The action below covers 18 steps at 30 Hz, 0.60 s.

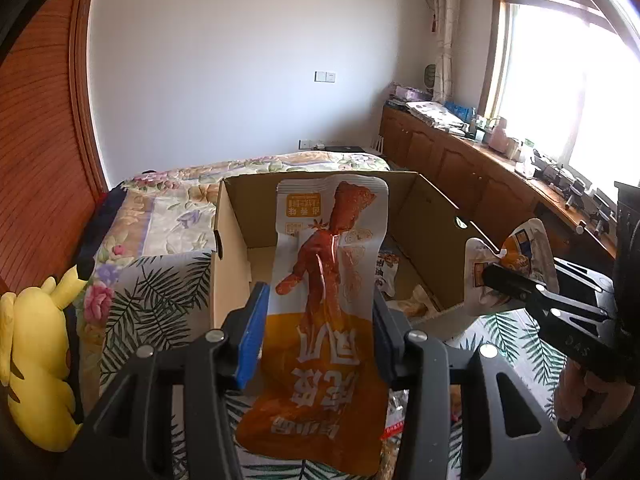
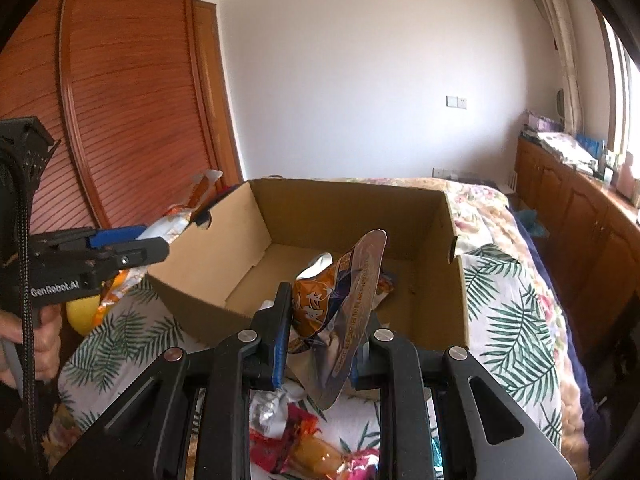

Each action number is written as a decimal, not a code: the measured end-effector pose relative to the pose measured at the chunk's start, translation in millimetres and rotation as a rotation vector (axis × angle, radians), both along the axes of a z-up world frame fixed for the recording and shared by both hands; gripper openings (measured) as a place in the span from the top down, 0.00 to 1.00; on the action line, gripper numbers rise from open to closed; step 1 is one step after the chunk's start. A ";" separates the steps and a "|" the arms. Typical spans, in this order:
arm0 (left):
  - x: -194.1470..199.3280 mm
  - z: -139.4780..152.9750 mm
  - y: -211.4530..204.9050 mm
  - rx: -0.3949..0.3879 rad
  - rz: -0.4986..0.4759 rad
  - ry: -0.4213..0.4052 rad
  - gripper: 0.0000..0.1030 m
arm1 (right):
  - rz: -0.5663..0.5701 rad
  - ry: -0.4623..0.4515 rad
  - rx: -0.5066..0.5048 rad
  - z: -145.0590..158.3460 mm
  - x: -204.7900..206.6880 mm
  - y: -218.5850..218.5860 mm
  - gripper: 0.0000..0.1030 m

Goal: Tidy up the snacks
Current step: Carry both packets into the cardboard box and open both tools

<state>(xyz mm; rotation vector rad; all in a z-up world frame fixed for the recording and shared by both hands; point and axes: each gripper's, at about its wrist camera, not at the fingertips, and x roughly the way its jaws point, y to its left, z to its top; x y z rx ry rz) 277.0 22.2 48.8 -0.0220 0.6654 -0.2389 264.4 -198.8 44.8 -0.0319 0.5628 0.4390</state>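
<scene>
My left gripper (image 1: 318,300) is shut on a long white and orange snack pouch (image 1: 328,280) printed with a red chicken foot, held up in front of the open cardboard box (image 1: 232,240). My right gripper (image 2: 324,304) is shut on a crumpled orange and silver snack bag (image 2: 340,300), just before the near wall of the same box (image 2: 352,216). Each gripper shows in the other's view: the right gripper (image 1: 496,276) with its bag at the box's right side, the left gripper (image 2: 160,240) with its pouch at the box's left corner. A few snacks (image 1: 386,276) lie on the box floor.
The box stands on a bed with a floral and palm-leaf cover (image 2: 508,320). Loose snack packets (image 2: 312,444) lie on the cover below my right gripper. A yellow plush toy (image 1: 36,360) sits at the bed's left edge. A wooden wardrobe (image 2: 132,112) and a cluttered sideboard (image 1: 500,160) flank the bed.
</scene>
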 end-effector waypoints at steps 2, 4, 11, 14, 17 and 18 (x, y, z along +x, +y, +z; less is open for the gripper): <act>6.2 -2.1 -1.9 0.002 0.007 0.009 0.55 | -0.007 0.012 -0.003 -1.8 6.1 1.7 0.81; 13.4 -5.8 -4.4 0.011 0.015 0.023 0.55 | -0.017 0.031 -0.004 -3.8 15.1 2.8 0.80; 27.5 -14.4 -9.2 0.017 0.023 0.054 0.52 | -0.057 0.089 -0.030 -17.5 37.8 4.5 0.79; 30.4 -15.8 -11.1 0.022 0.027 0.060 0.51 | -0.057 0.097 -0.038 -21.2 41.1 4.5 0.78; 32.4 -16.0 -12.5 0.020 0.020 0.062 0.49 | -0.060 0.102 -0.049 -23.6 42.3 5.0 0.75; 32.8 -15.9 -12.9 0.022 0.020 0.061 0.49 | -0.062 0.103 -0.055 -24.0 42.6 5.3 0.72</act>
